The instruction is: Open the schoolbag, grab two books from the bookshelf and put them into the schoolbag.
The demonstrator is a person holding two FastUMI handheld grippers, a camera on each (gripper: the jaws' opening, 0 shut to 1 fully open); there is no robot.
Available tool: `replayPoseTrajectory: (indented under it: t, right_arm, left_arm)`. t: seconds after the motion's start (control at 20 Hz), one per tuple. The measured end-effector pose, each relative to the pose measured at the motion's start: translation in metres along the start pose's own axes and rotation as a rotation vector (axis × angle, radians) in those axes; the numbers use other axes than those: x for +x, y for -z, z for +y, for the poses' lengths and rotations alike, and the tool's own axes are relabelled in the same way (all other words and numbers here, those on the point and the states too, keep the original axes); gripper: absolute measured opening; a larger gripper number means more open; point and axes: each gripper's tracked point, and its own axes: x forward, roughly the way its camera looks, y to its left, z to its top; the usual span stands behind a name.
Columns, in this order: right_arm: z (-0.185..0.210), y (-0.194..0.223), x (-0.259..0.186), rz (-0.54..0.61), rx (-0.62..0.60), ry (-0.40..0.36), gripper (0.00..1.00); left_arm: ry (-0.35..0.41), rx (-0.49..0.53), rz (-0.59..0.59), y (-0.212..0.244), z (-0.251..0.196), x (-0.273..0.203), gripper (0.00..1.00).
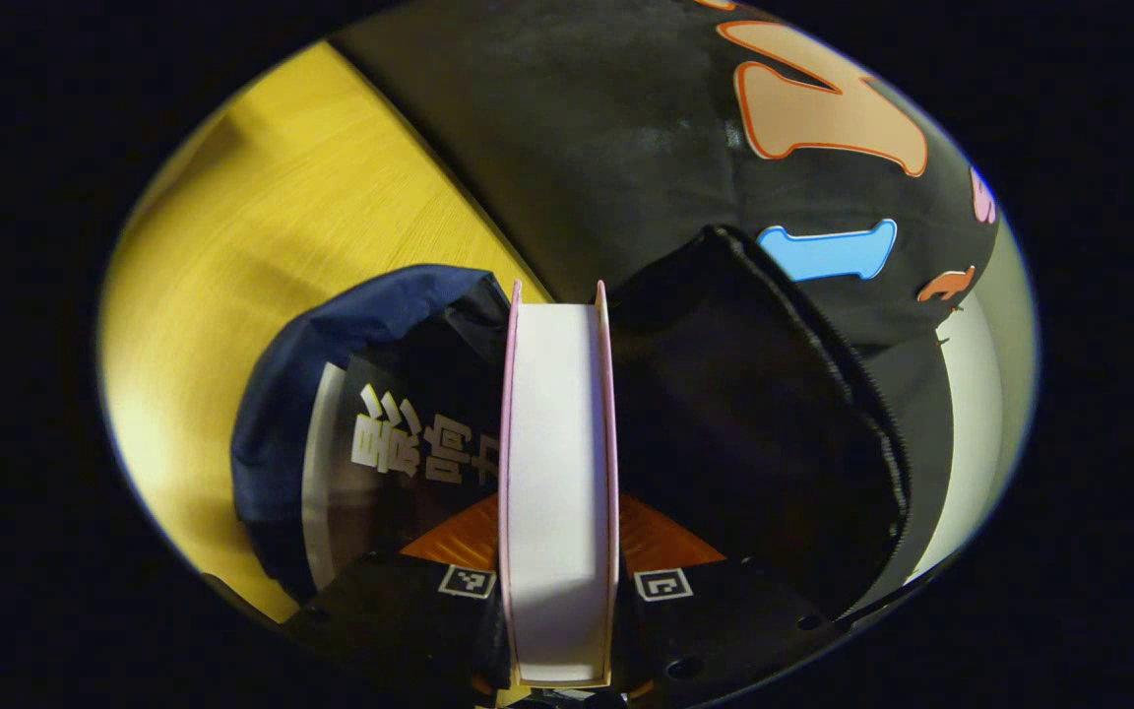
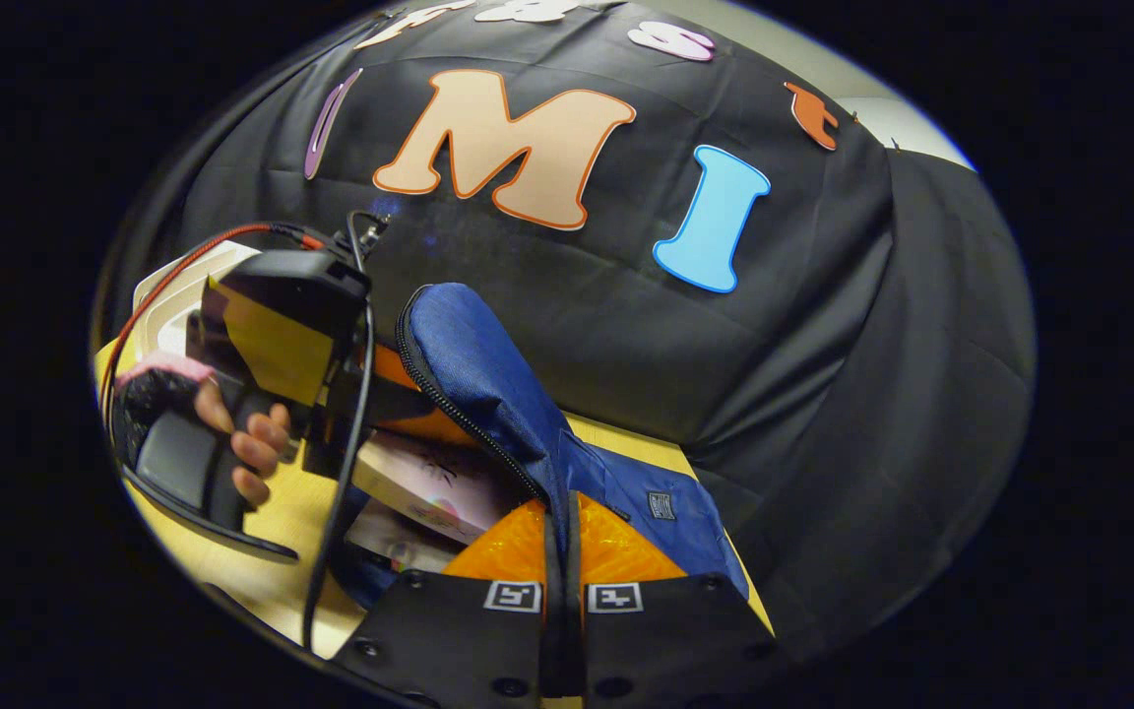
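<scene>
Left gripper view: the left claw (image 1: 559, 581) pinches a pink-covered book (image 1: 559, 463) across its thickness, one finger pressed on each cover, the white page block facing the camera and running straight away from the fingers. The book's far end points into the mouth of the schoolbag (image 1: 331, 335), whose navy flap curves up on one side while the dark lining opens on the other. Another book with a dark cover and white characters (image 1: 409, 443) already lies inside, just beside the held one. Beyond the bag is the yellow wooden tabletop (image 1: 262, 226).

Right gripper view: the right claw (image 2: 562, 596) is pressed together on the zippered edge of the schoolbag's blue flap (image 2: 478, 374), which rises stiffly from between the fingers, holding the mouth open. Past it the left claw and the hand (image 2: 242, 433) holding it are near the opening, with a pale book cover (image 2: 429, 483) entering the bag.

The book looks thick, rigid and fairly heavy for a two-finger pinch; its covers seem smooth, so it could pivot or slide if held near one end. A hold across both covers close to the middle seems safest. The bag is soft fabric that will sag if released, so the rim beside the zip is the sensible place to keep hold.
</scene>
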Motion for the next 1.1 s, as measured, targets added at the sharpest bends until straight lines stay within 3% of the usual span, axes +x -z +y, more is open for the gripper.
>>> replayPoseTrajectory:
  t: [0.35, 0.45, 0.55, 0.6, 0.7, 0.8, 1.1]
  right_arm:
    - [0.002, 0.007, 0.001, 0.013, 0.016, -0.021, 0.04]
    - [0.002, 0.007, 0.000, 0.016, 0.039, -0.019, 0.04]
    - [0.003, 0.008, 0.000, 0.021, 0.053, -0.019, 0.03]
    - [0.003, 0.008, 0.000, 0.023, 0.056, -0.019, 0.04]
    - [0.004, 0.009, 0.000, 0.027, 0.053, -0.023, 0.04]
    - [0.005, 0.010, 0.000, 0.034, 0.062, -0.030, 0.03]
    - [0.015, 0.022, -0.003, 0.060, 0.086, -0.059, 0.04]
  left_arm:
    - [-0.019, -0.035, 0.020, 0.023, 0.012, 0.015, 0.37]
    - [-0.072, -0.037, 0.013, 0.022, 0.021, 0.008, 0.39]
    - [-0.125, -0.006, 0.000, 0.015, 0.027, 0.001, 0.62]
    - [-0.129, 0.010, -0.009, 0.012, 0.024, -0.005, 0.59]
    - [-0.156, 0.074, -0.029, 0.005, 0.022, -0.021, 0.71]
    - [-0.228, 0.175, -0.047, -0.001, 0.033, -0.040, 0.95]
    - [-0.426, 0.428, -0.124, -0.027, 0.059, -0.117, 0.96]
